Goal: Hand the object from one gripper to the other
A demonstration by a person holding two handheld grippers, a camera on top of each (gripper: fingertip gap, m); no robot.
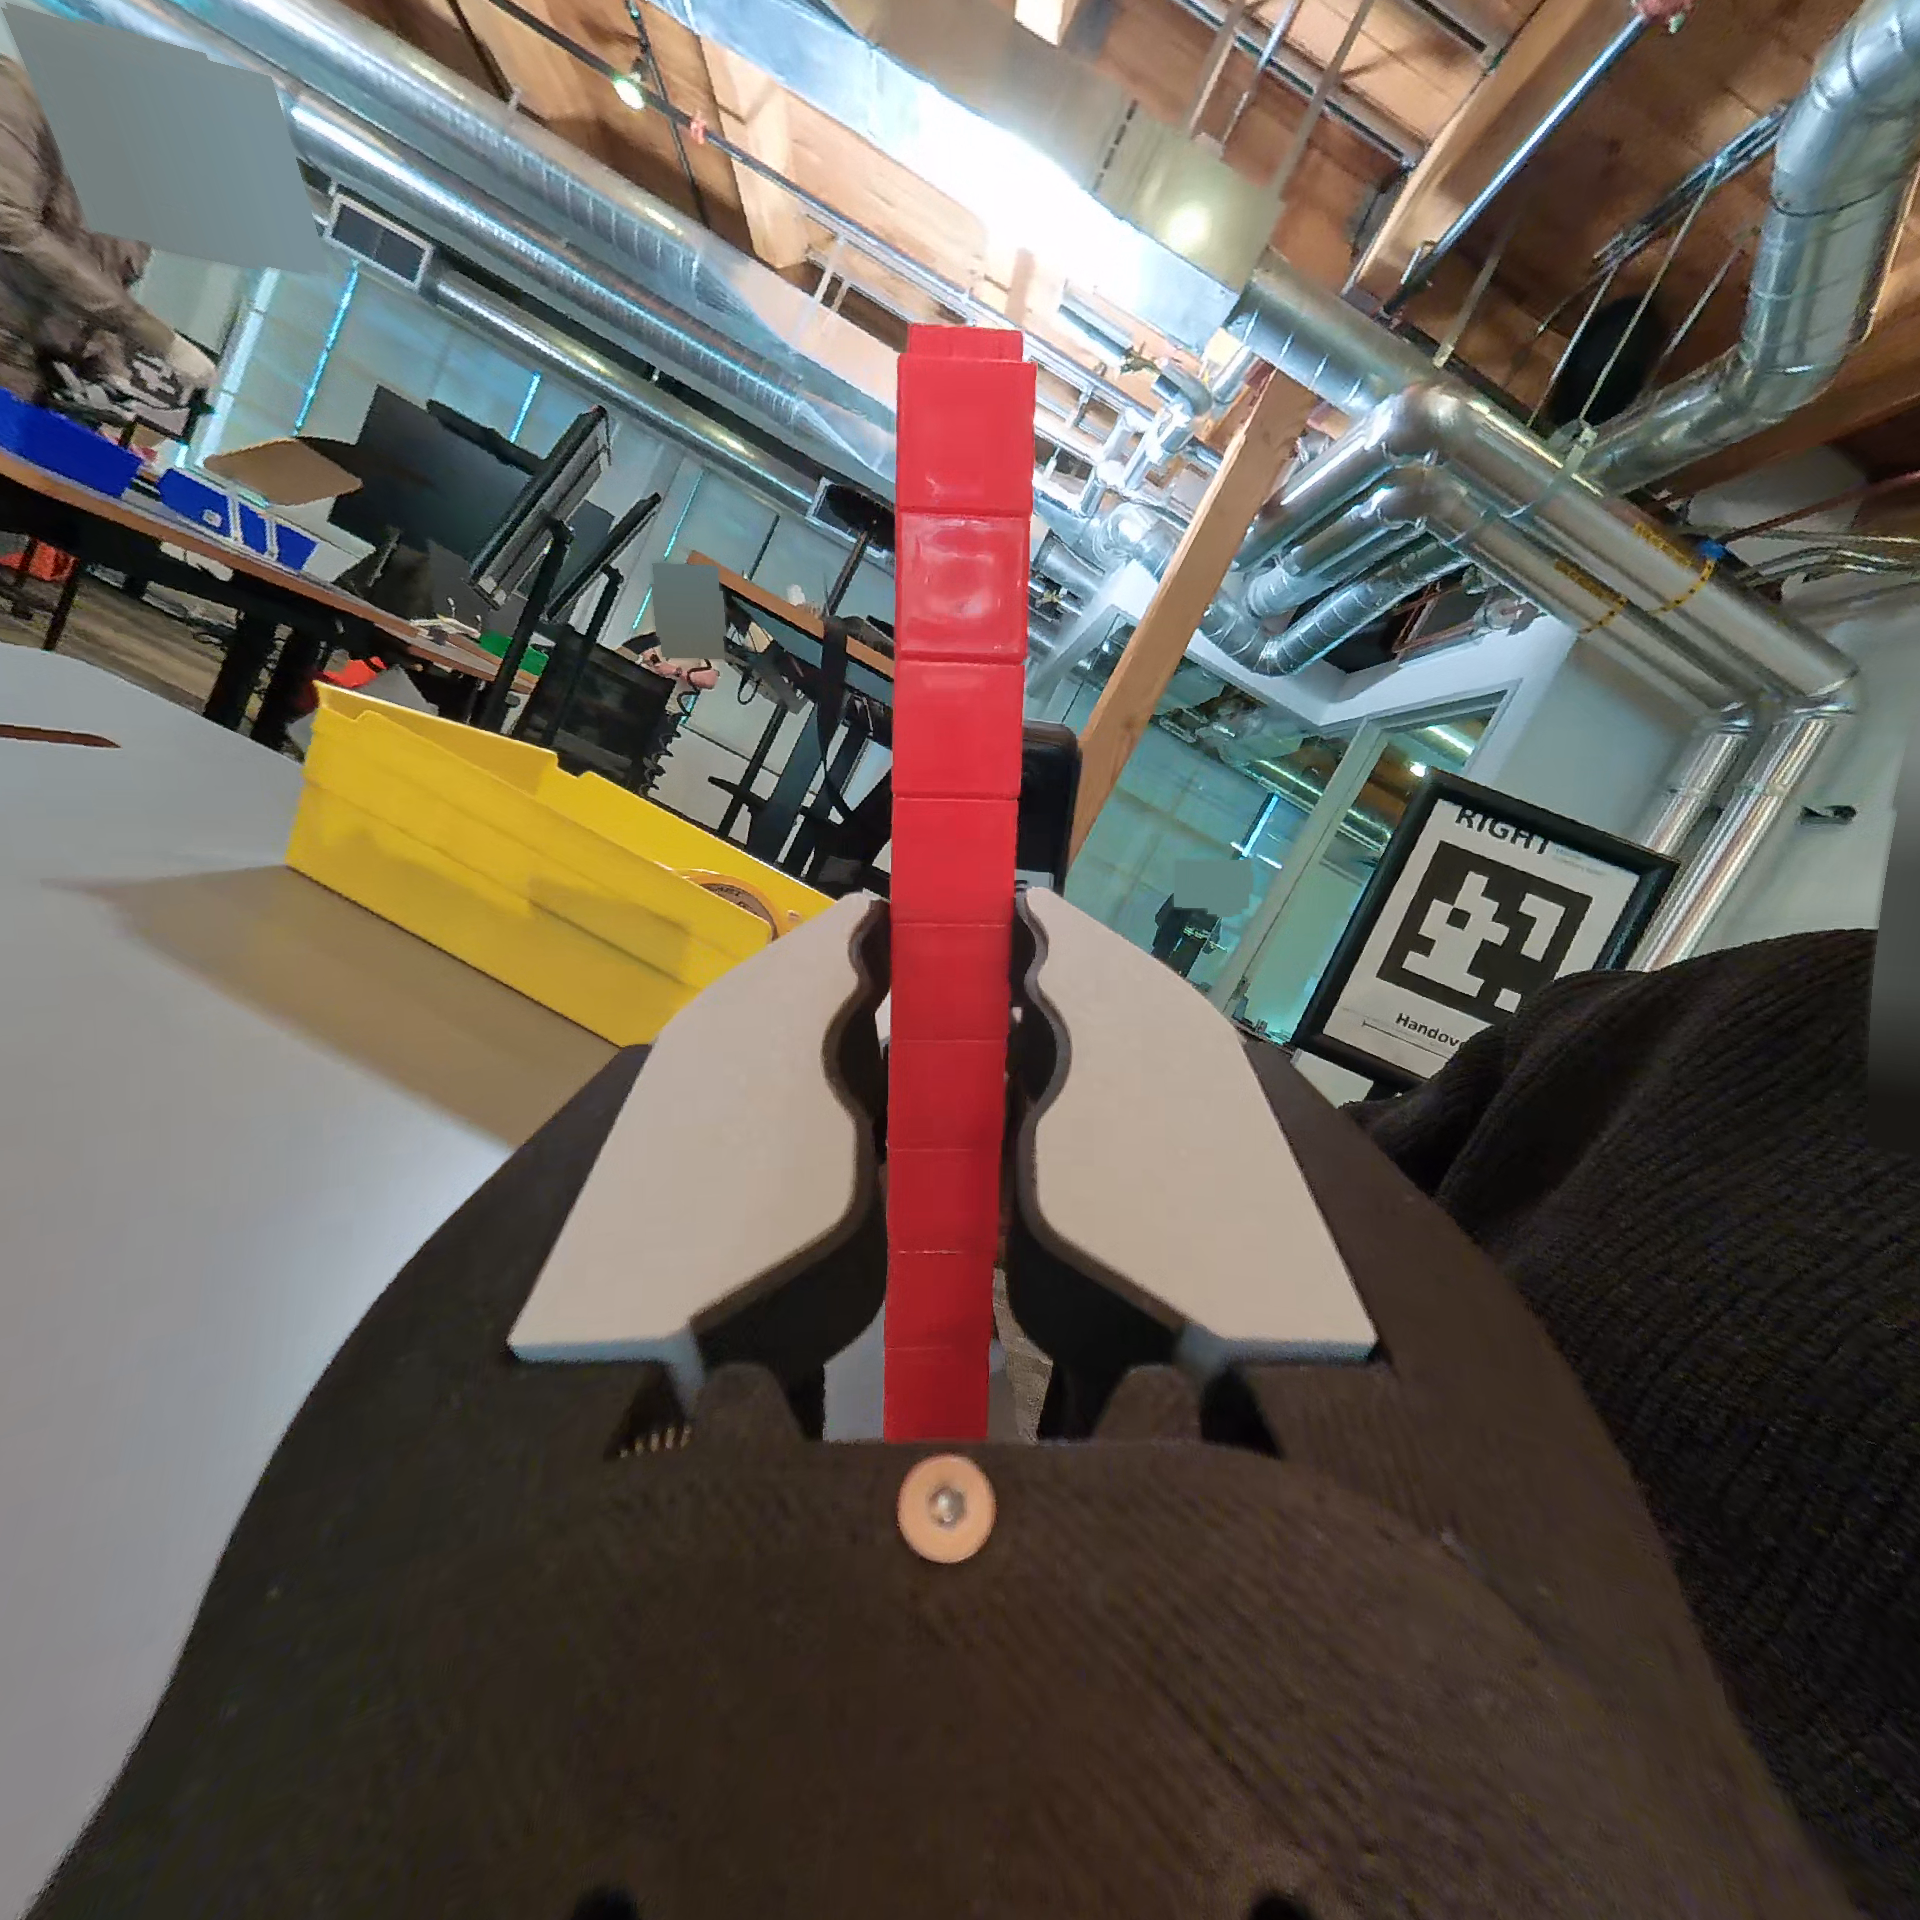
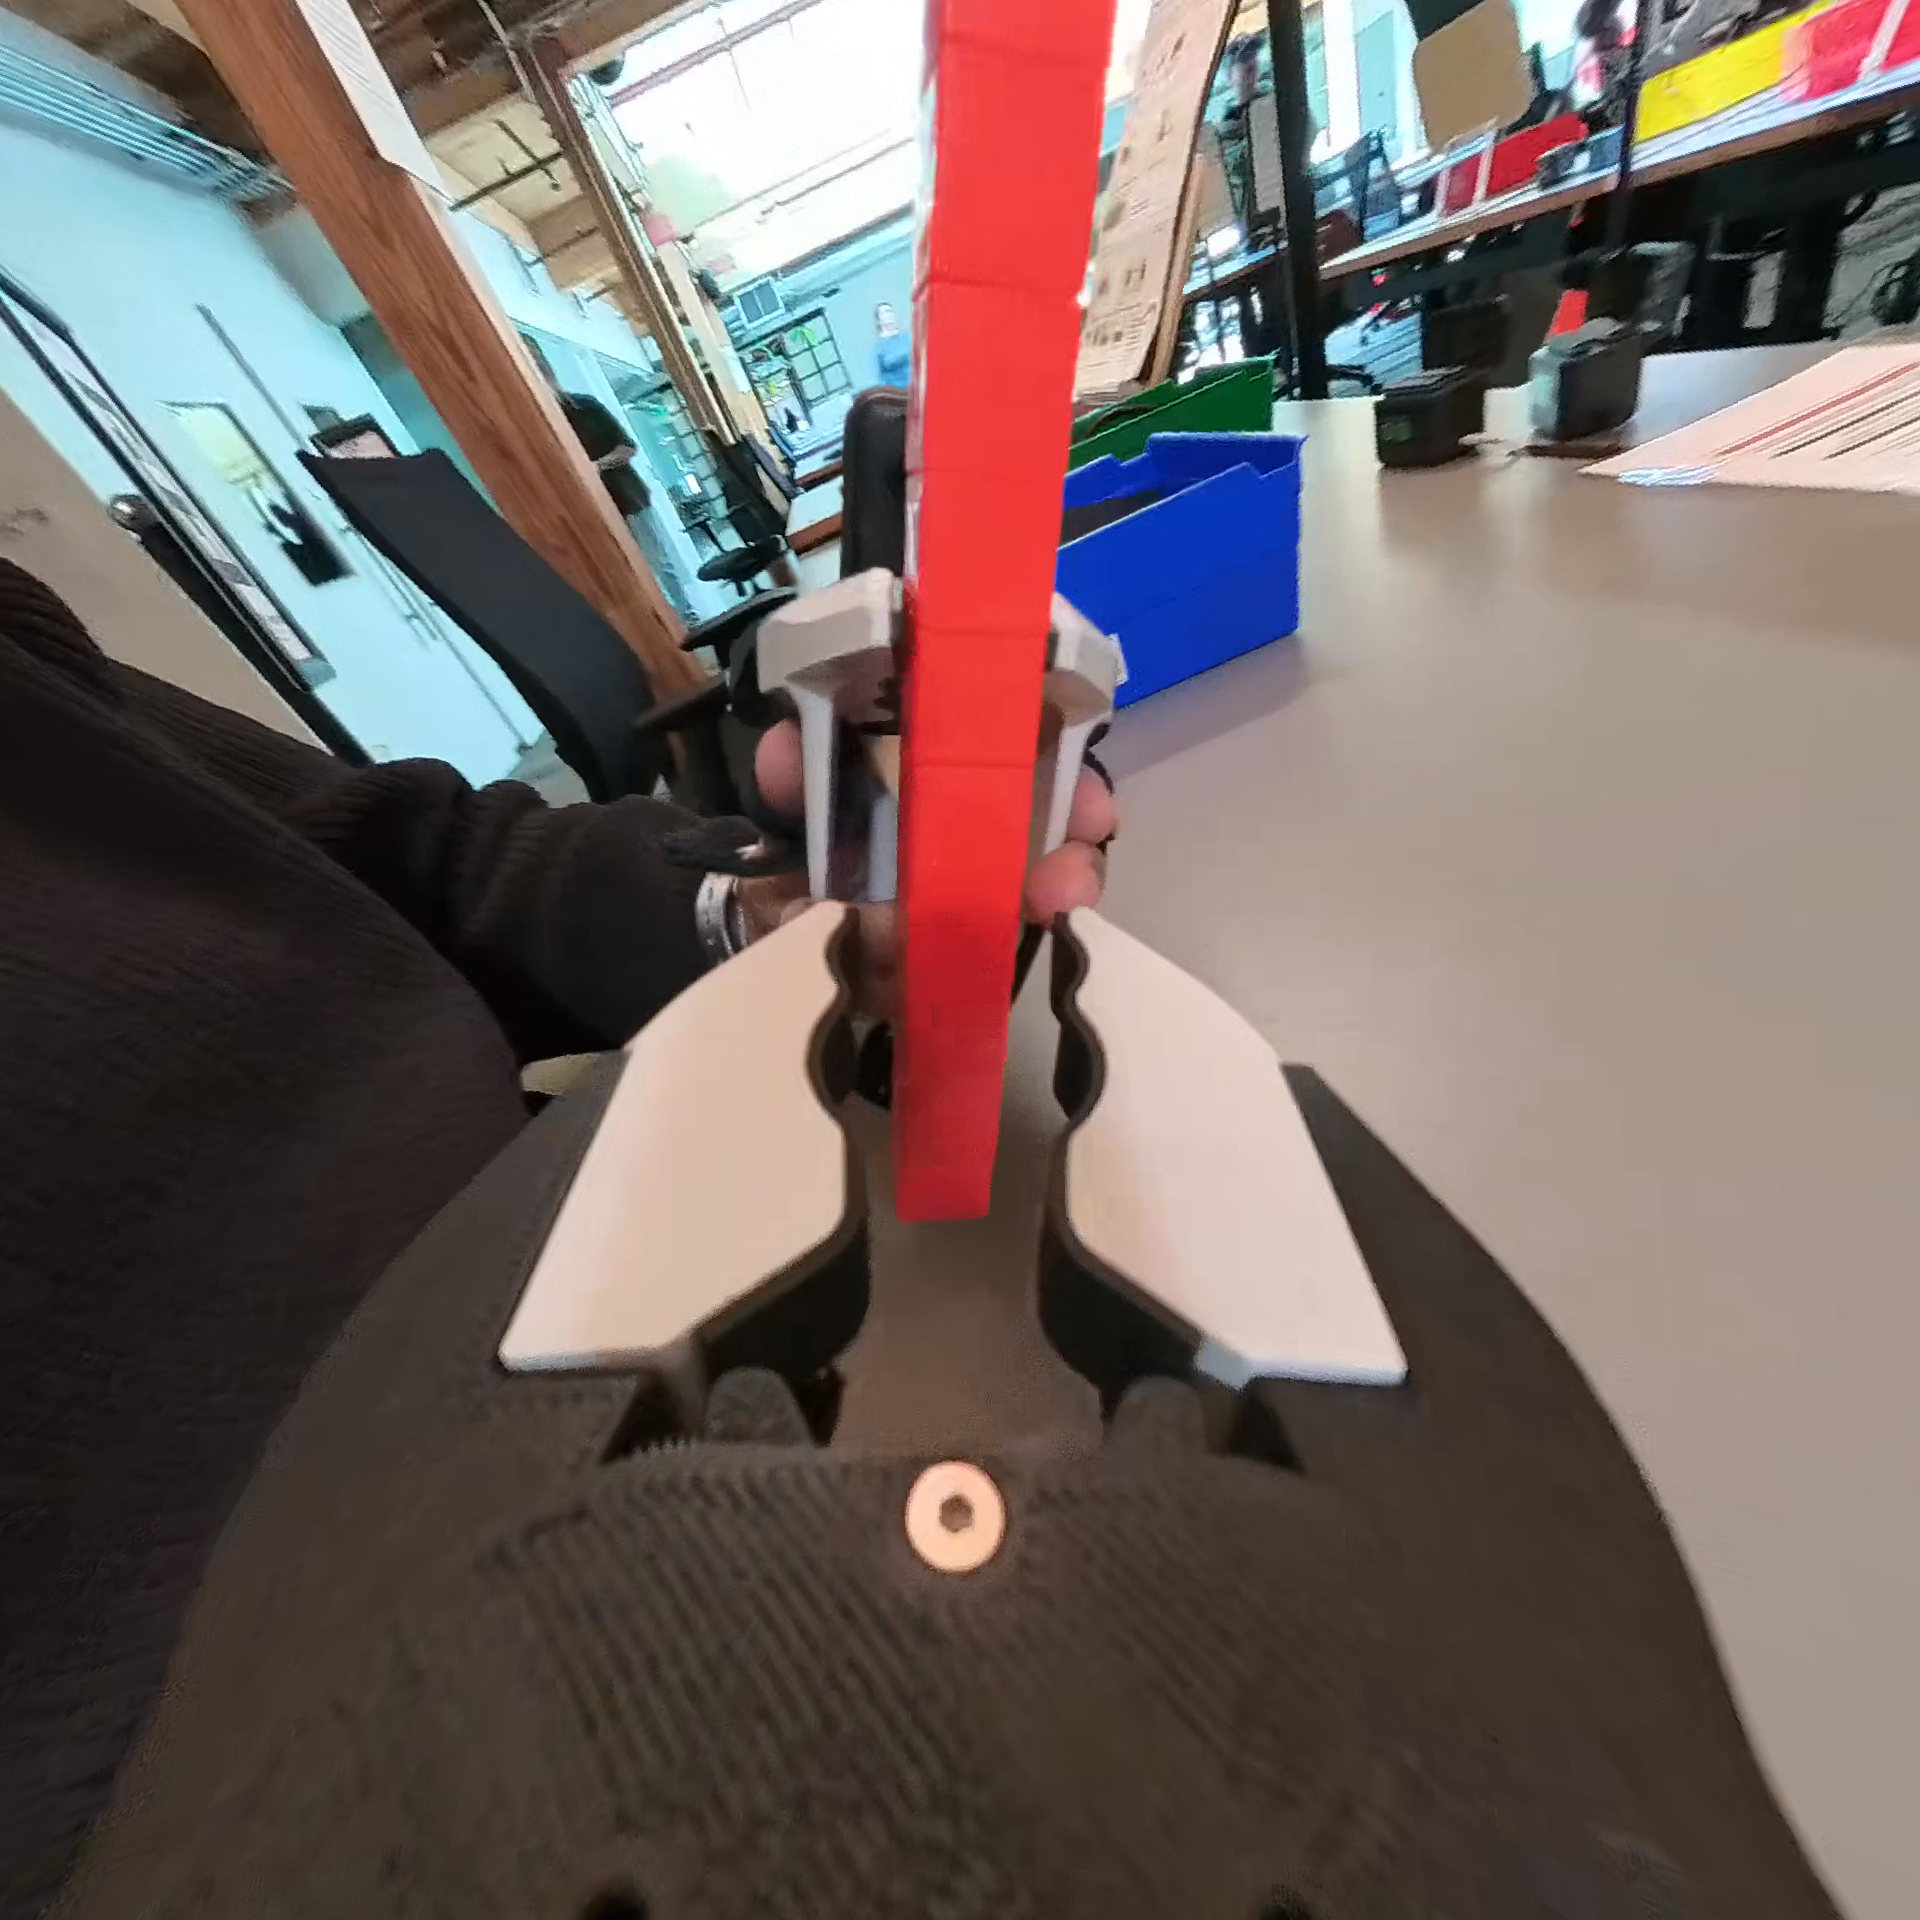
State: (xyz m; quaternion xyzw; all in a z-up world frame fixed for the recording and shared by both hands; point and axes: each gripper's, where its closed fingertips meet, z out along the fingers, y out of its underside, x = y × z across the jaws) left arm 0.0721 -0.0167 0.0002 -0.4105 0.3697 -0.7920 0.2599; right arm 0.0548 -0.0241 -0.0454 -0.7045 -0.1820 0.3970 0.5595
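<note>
A long red stick of joined blocks (image 1: 956, 727) stands upright between the fingers of my left gripper (image 1: 951, 904), which is shut on it; the stick runs from the gripper's base to well past the fingertips. In the right wrist view the same red stick (image 2: 987, 468) is clamped by the left gripper (image 2: 956, 655) farther off, held by a hand. The stick's lower end hangs between the fingers of my right gripper (image 2: 956, 925), which is open, with a gap on each side. The right gripper does not show in the left wrist view.
The grey table (image 2: 1507, 883) carries a blue bin (image 2: 1184, 561), a green bin (image 2: 1195, 405) behind it, small black boxes (image 2: 1423, 416) and papers (image 2: 1787, 426). A yellow bin (image 1: 499, 831) sits on the table (image 1: 156, 1143). A dark knitted sleeve (image 1: 1662, 1195) is at the right, and a framed marker sign (image 1: 1486, 925) stands behind. Some 5 centimeters of space lies between my two pairs of fingers.
</note>
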